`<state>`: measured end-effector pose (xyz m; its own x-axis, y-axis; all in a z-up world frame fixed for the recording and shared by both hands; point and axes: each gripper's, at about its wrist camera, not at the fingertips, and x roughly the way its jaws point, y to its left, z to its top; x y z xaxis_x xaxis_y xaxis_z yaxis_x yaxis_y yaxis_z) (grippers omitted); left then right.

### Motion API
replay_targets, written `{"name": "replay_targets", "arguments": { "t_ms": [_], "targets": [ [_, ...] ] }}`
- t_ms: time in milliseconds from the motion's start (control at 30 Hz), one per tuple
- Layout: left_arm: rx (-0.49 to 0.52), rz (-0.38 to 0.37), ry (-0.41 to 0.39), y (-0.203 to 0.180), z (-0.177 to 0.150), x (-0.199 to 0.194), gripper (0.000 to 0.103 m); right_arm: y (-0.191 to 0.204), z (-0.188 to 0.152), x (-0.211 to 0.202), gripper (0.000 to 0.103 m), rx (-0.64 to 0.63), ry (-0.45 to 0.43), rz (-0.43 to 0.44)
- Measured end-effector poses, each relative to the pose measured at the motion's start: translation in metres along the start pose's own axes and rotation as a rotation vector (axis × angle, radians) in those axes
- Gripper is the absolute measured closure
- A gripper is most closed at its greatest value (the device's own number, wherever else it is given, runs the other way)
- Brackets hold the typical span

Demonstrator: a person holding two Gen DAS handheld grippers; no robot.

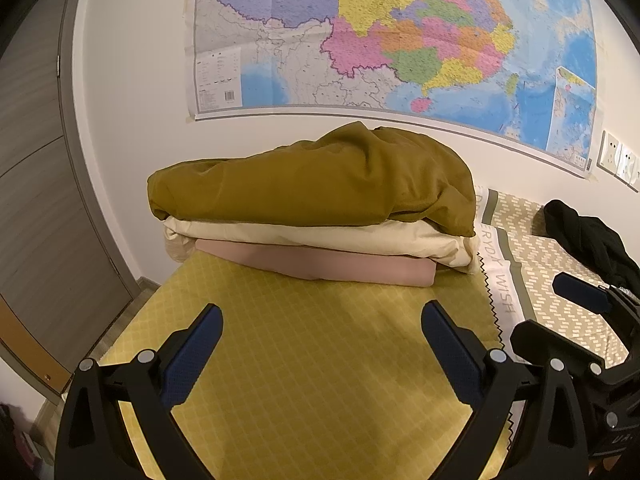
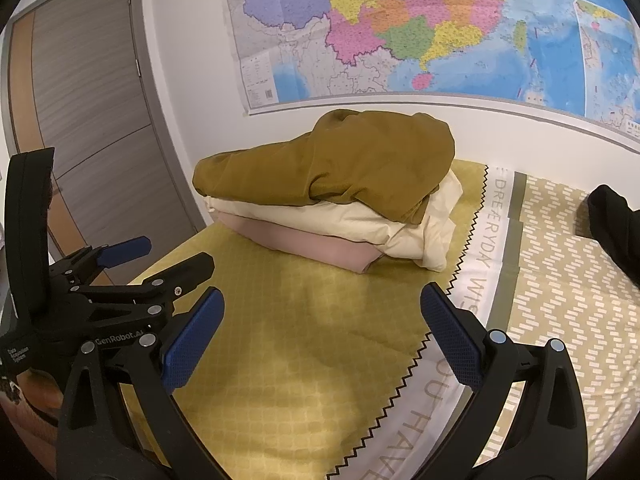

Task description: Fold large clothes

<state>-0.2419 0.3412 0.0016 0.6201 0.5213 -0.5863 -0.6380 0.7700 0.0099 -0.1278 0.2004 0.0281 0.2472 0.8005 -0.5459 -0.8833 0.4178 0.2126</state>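
Note:
A stack of folded clothes sits at the far end of the bed: an olive-brown garment (image 1: 316,180) (image 2: 332,164) on top, a cream one (image 1: 320,240) (image 2: 404,224) under it, a pink one (image 1: 320,266) (image 2: 308,246) at the bottom. A black garment (image 1: 588,236) (image 2: 616,220) lies unfolded at the right. My left gripper (image 1: 322,332) is open and empty, above the yellow cover short of the stack. My right gripper (image 2: 320,320) is open and empty, close beside it; each gripper shows in the other's view.
The bed has a yellow checked cover (image 1: 312,360) (image 2: 288,320) with a white lettered band (image 2: 472,264) and a patterned part (image 2: 560,280) to the right. A wall map (image 1: 400,36) hangs behind. A grey door (image 2: 92,120) is at the left.

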Motion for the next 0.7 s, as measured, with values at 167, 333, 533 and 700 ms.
{"name": "replay_targets", "arguments": {
  "t_ms": [167,333,533,700],
  "targets": [
    [0.000,-0.001,0.004,-0.0013,-0.0023,-0.0004,0.007,0.0006,-0.0003,-0.0008,0.006,0.000,-0.001,-0.001],
    [0.001,-0.004,0.004,-0.0020,-0.0032,-0.0007,0.007,0.0009,-0.0005,-0.0013,0.006,0.001,-0.003,-0.001],
    [0.002,-0.005,0.001,-0.0023,-0.0046,-0.0021,0.007,0.0016,-0.0007,-0.0017,0.006,0.001,-0.006,-0.003],
    [0.004,-0.006,-0.003,-0.0028,-0.0050,-0.0035,0.007,0.0032,-0.0013,-0.0034,0.006,0.000,-0.006,-0.007]
  ]
}}
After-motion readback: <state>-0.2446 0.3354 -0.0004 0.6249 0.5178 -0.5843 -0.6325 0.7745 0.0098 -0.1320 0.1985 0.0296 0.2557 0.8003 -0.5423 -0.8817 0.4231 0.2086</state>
